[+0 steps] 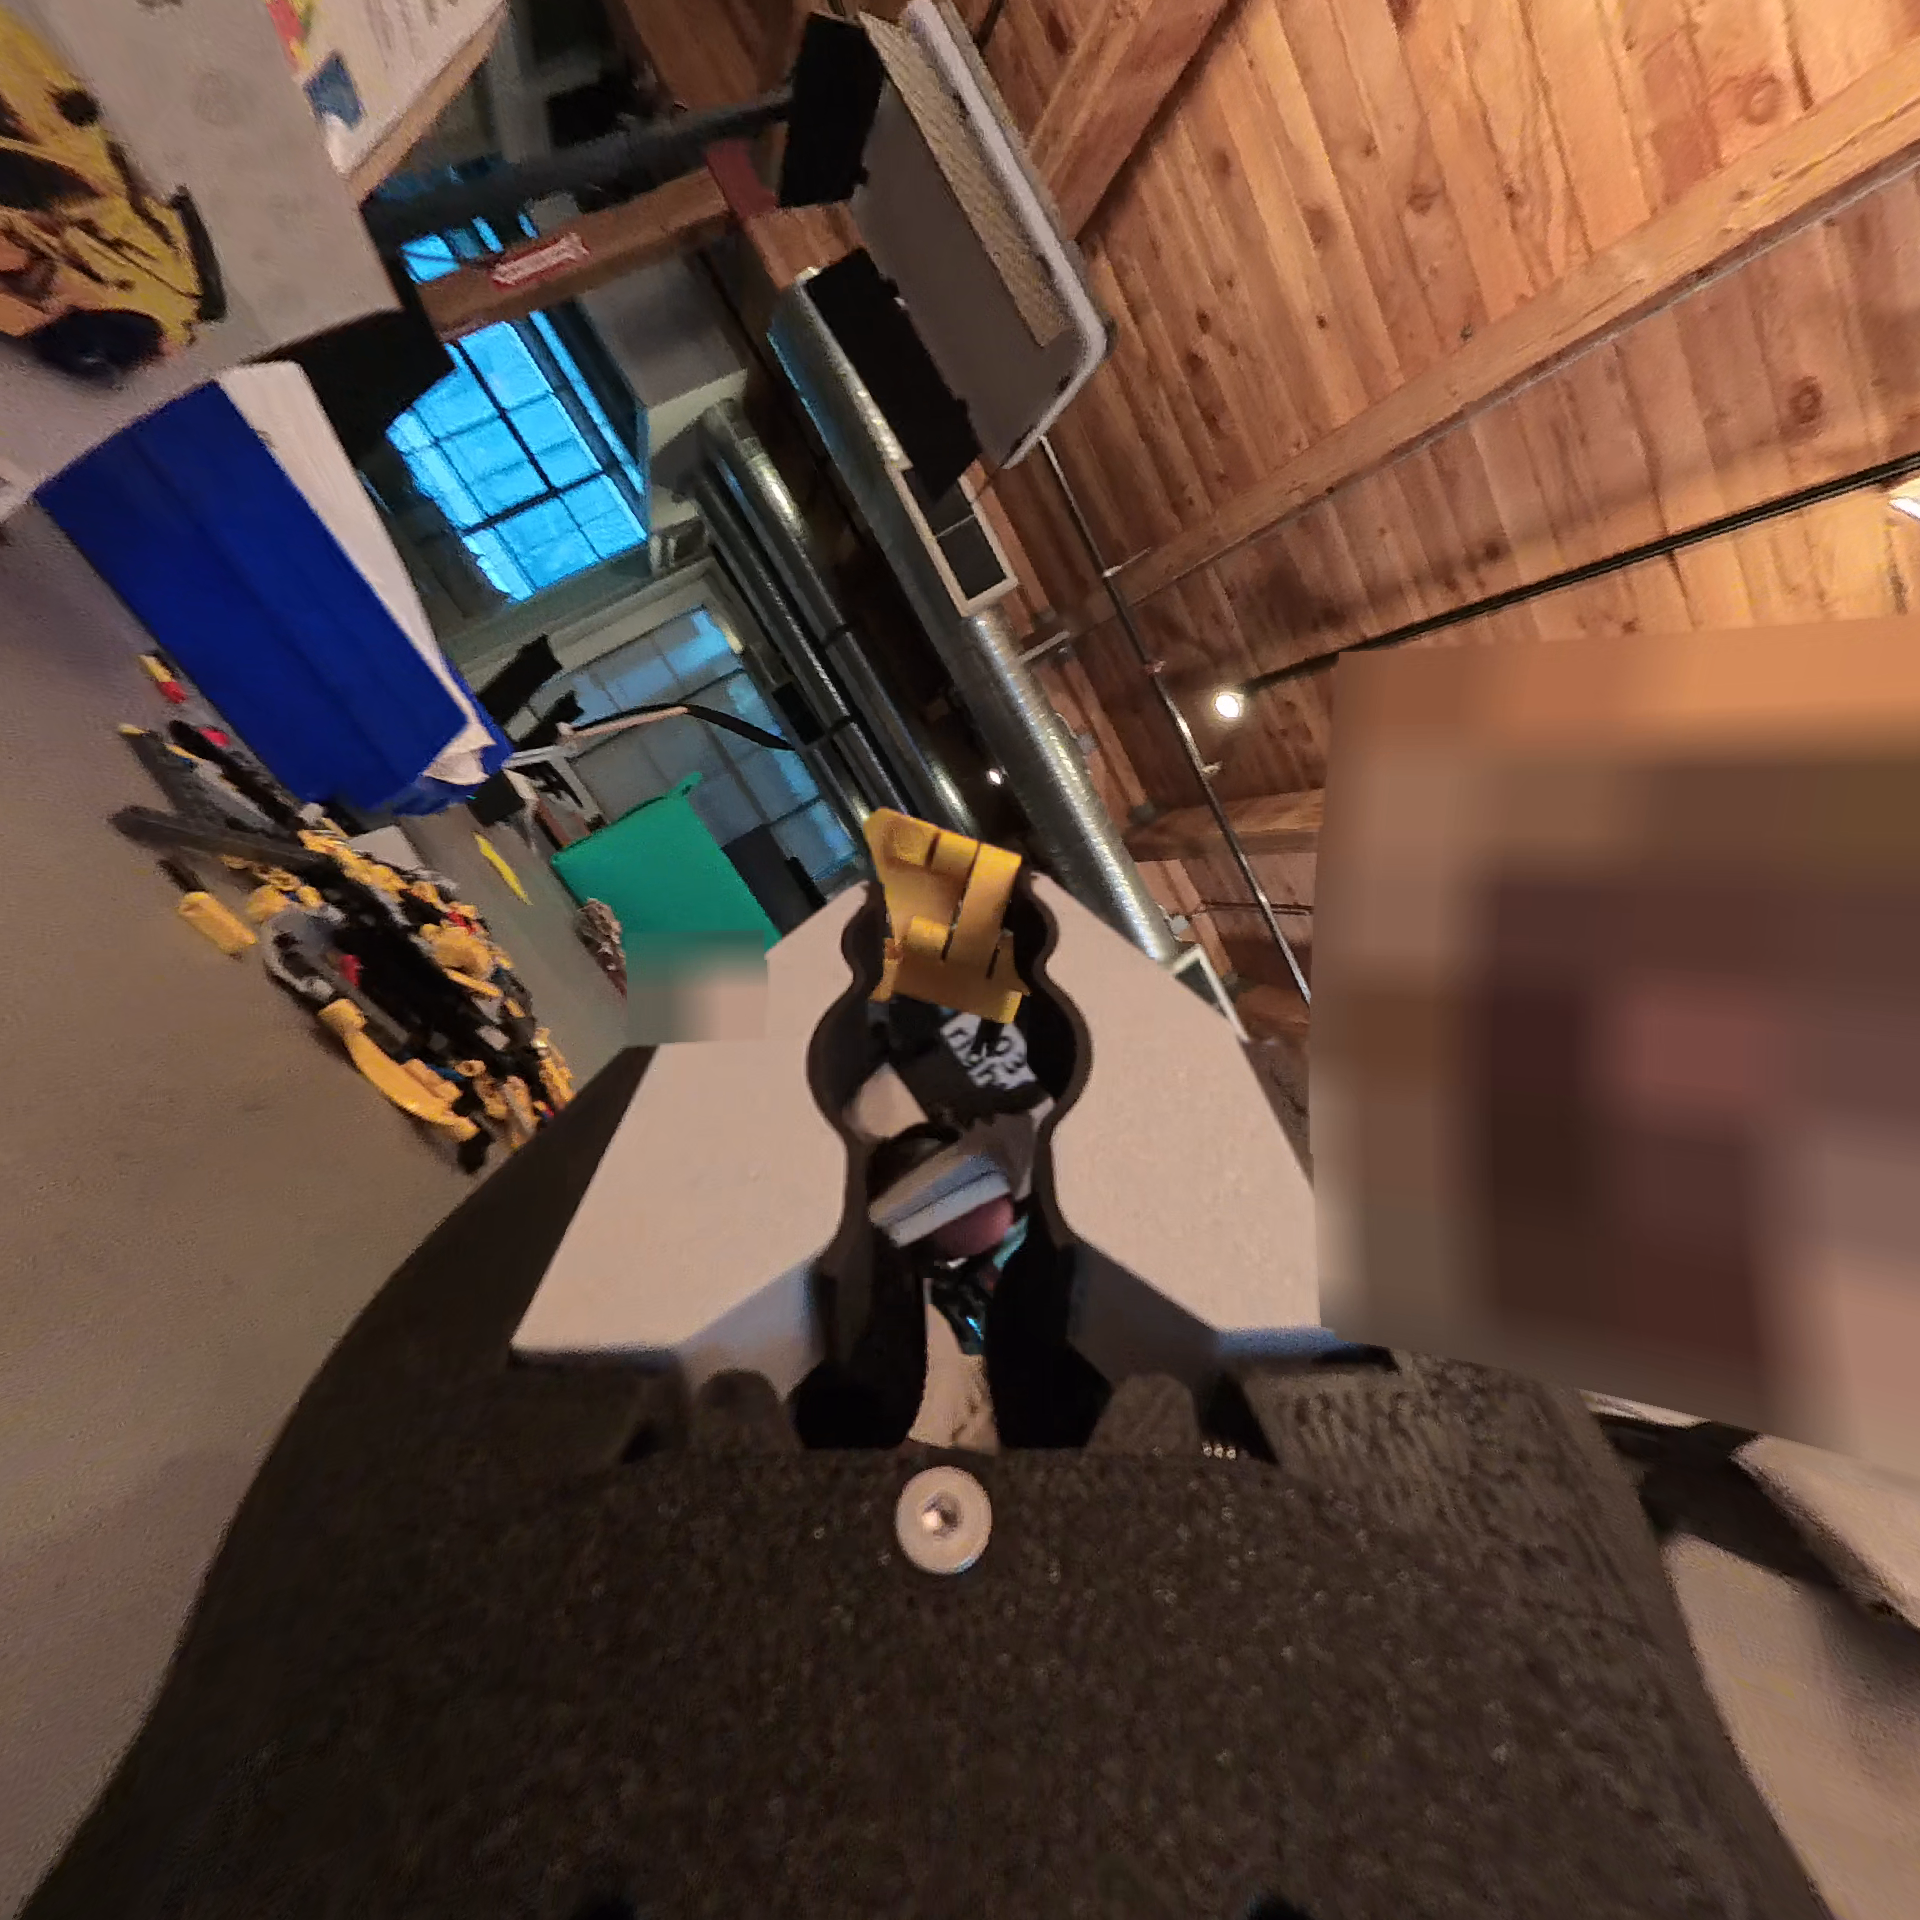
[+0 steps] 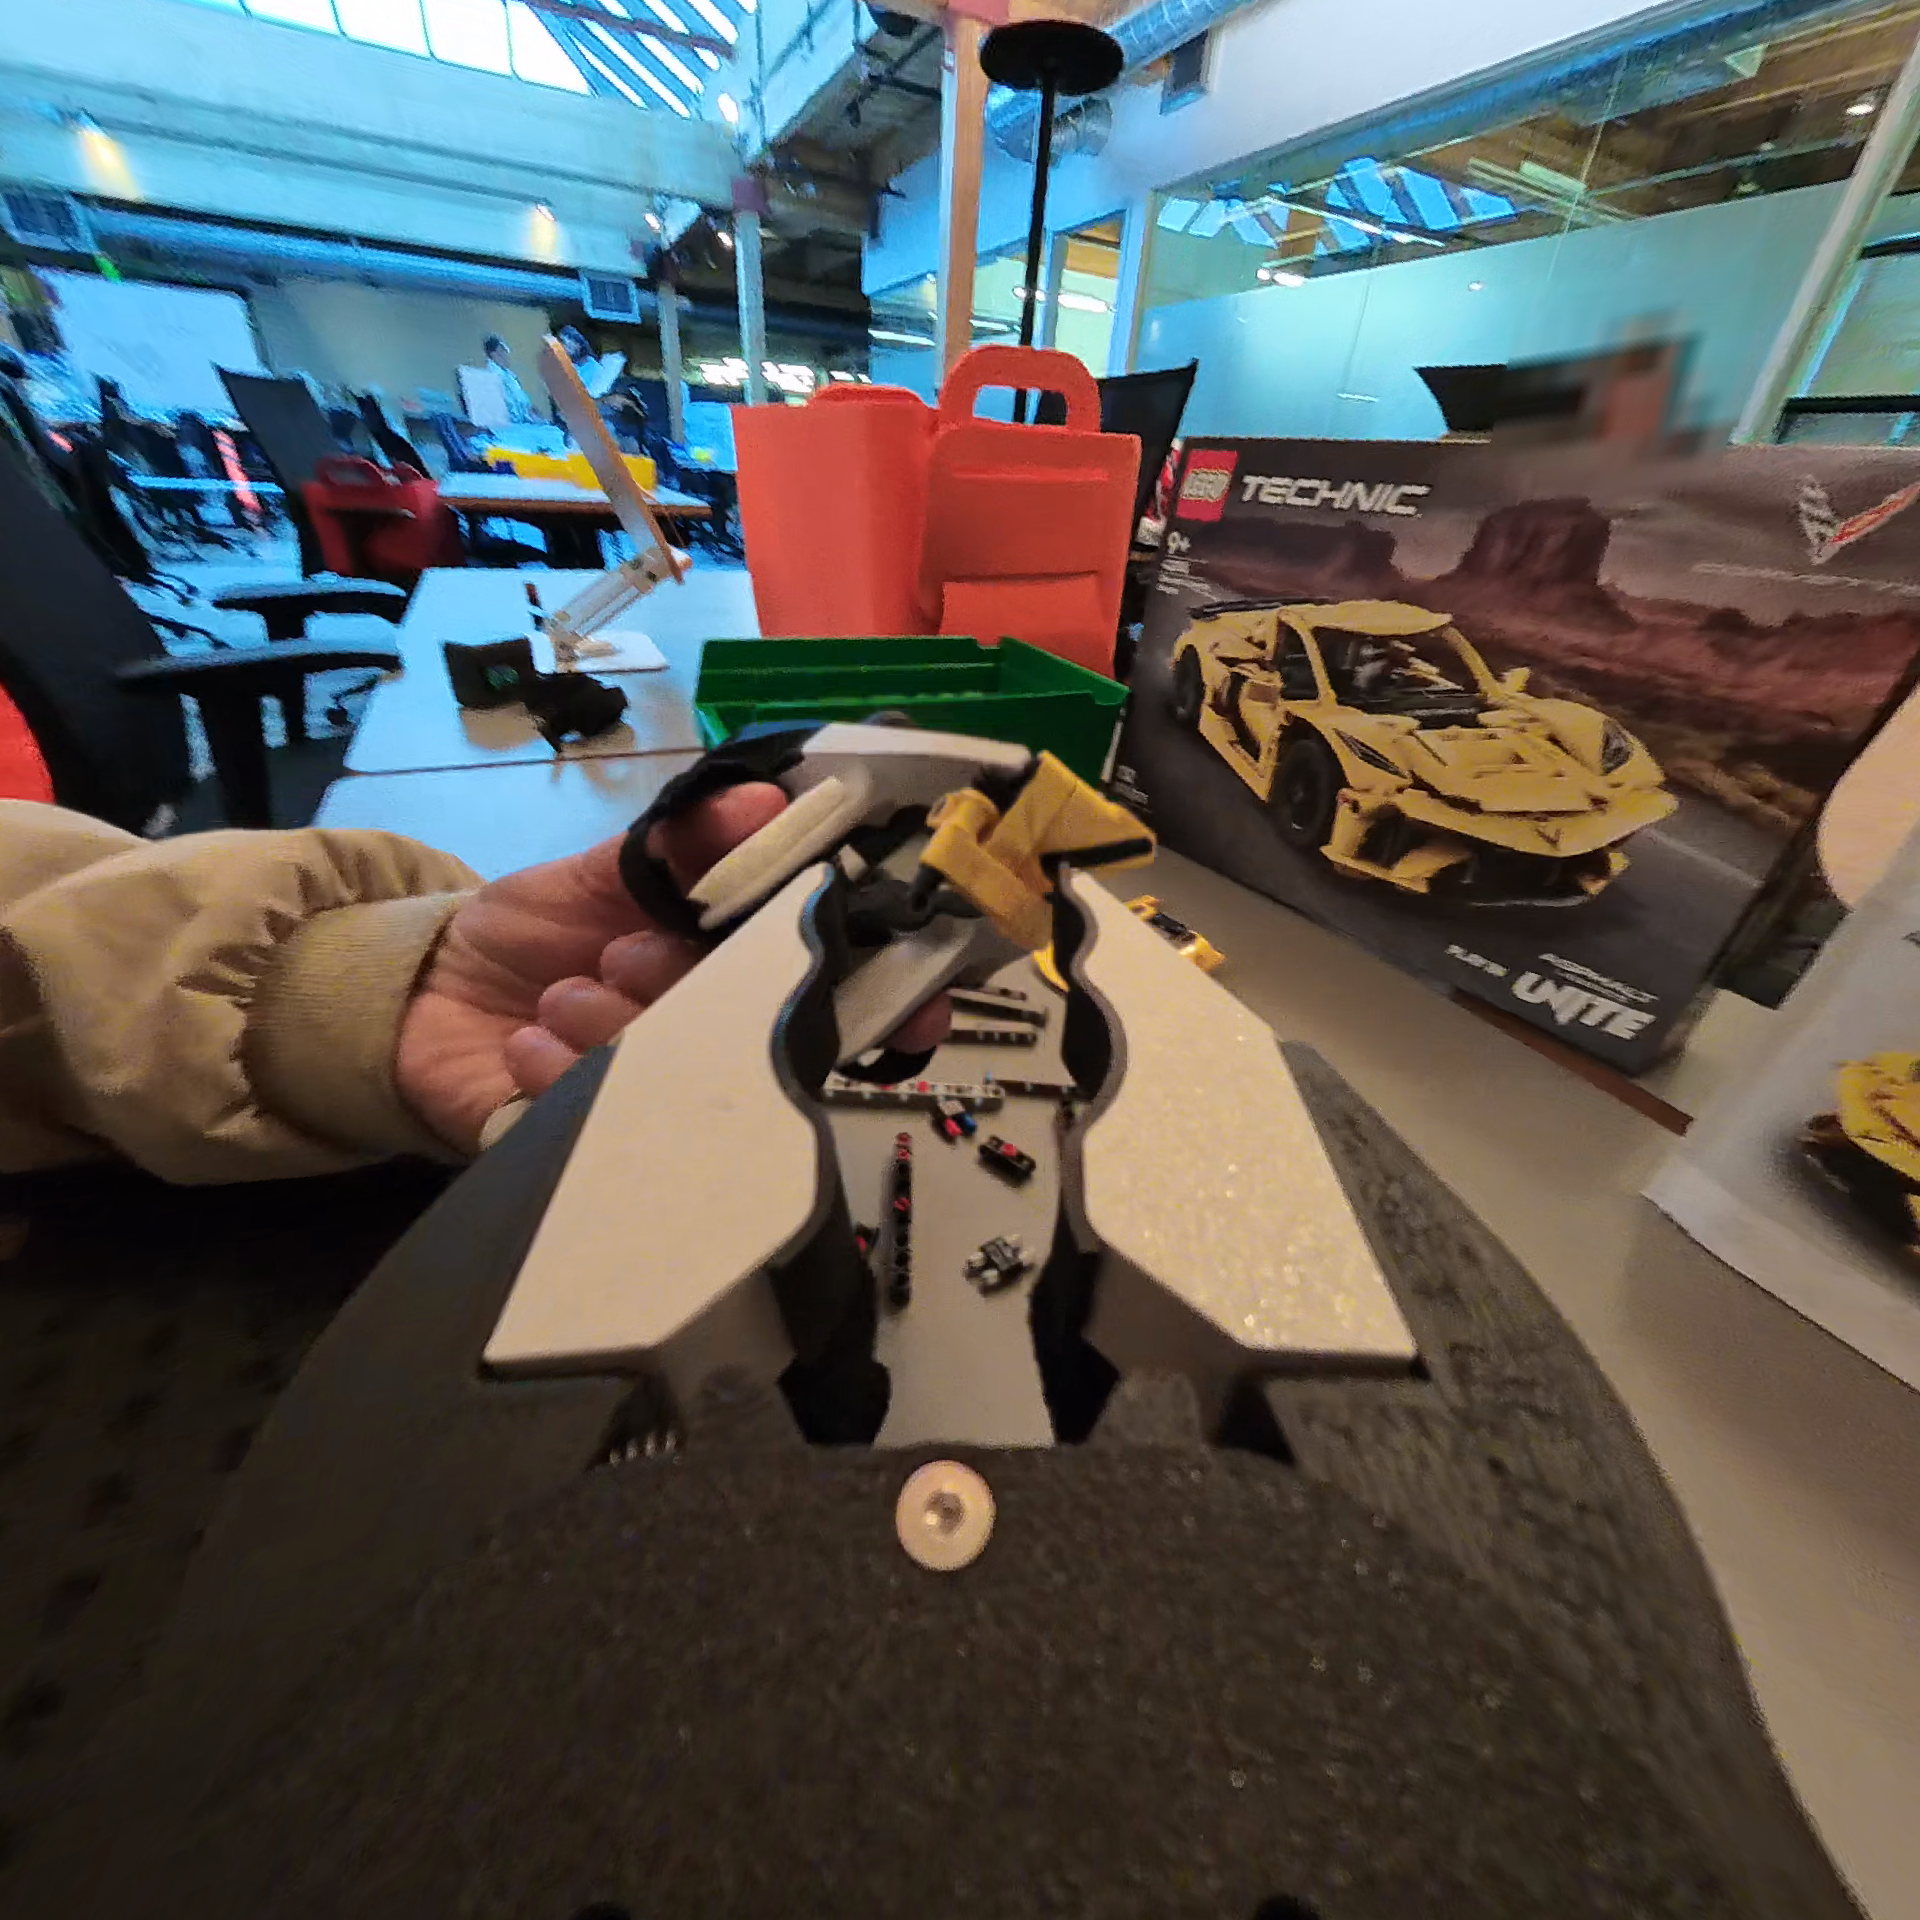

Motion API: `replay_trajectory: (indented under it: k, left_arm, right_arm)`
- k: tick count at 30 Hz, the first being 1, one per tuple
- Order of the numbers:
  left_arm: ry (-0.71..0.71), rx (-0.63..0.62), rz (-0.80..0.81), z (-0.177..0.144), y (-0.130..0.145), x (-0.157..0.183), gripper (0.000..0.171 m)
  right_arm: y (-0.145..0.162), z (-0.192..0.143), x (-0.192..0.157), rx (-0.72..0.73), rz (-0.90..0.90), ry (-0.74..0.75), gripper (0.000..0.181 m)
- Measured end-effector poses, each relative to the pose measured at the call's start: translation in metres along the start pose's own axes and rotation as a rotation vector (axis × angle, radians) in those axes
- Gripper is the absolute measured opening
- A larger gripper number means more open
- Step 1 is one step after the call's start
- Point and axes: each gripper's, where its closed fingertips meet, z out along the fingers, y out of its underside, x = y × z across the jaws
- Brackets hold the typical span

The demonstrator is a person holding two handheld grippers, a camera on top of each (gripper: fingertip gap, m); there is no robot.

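Note:
My left gripper (image 1: pixel 945 904) is shut on a small yellow brick piece (image 1: pixel 951 914) and holds it up in the air, with the camera tilted toward the wooden ceiling. In the right wrist view the left gripper (image 2: pixel 997 857) comes in from the left, held by a hand (image 2: pixel 540 966) in a beige sleeve, with the yellow piece (image 2: pixel 1039 821) in its tips. My right gripper (image 2: pixel 945 888) faces it with its jaws apart. Its tips stand on either side of the piece's lower end and of a black part (image 2: pixel 883 904) fixed to it.
On the grey table (image 2: pixel 1558 1403) lie small black pins and beams (image 2: pixel 935 1174). A box picturing a yellow car (image 2: pixel 1455 727), a green bin (image 2: pixel 904 686), an orange bag (image 2: pixel 935 509) and a printed sheet (image 2: pixel 1818 1143) stand around. A pile of yellow and black parts (image 1: pixel 416 997) lies by a blue box (image 1: pixel 260 592). Only a small space, under 4 cm, lies between the two pairs of fingers.

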Motion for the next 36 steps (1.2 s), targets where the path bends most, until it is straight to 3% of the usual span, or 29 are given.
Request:
replay_trajectory:
  k: [1, 6, 9, 12, 17, 21, 27, 31, 33, 36]
  left_arm:
    - [-0.016, 0.013, 0.001, 0.001, 0.000, -0.005, 0.024]
    - [-0.083, 0.074, 0.000, 0.002, -0.002, -0.022, 0.024]
    - [-0.100, 0.054, 0.032, -0.003, -0.005, -0.021, 0.025]
    - [-0.168, -0.046, 0.174, -0.010, 0.002, -0.021, 0.026]
    - [-0.268, -0.177, 0.443, -0.014, 0.007, -0.018, 0.034]
    - [-0.237, -0.242, 0.447, -0.013, 0.016, -0.014, 0.033]
    - [-0.241, -0.259, 0.365, -0.023, 0.010, -0.019, 0.033]
    - [-0.175, -0.400, 0.299, -0.020, 0.038, -0.016, 0.033]
    - [-0.145, -0.427, 0.307, -0.019, 0.045, -0.012, 0.015]
    - [-0.159, -0.379, 0.357, -0.019, 0.039, -0.013, 0.015]
  right_arm:
    - [0.003, 0.000, 0.004, -0.022, -0.022, 0.032, 0.035]
    - [0.020, -0.001, 0.018, -0.141, -0.206, 0.133, 0.022]
    - [0.013, -0.005, 0.019, -0.103, -0.189, 0.107, 0.011]
    - [0.012, -0.010, 0.023, -0.059, 0.041, -0.042, 0.007]
    - [0.015, -0.015, 0.031, 0.012, 0.608, -0.300, 0.006]
    - [0.016, -0.021, 0.024, 0.005, 0.857, -0.504, 0.006]
    - [0.022, -0.026, 0.017, -0.066, 0.848, -0.570, 0.006]
    - [0.026, -0.027, -0.004, -0.132, 0.799, -0.648, 0.006]
    - [0.030, -0.024, -0.005, -0.144, 0.789, -0.636, 0.006]
    - [0.028, -0.018, 0.001, -0.099, 0.782, -0.577, 0.007]
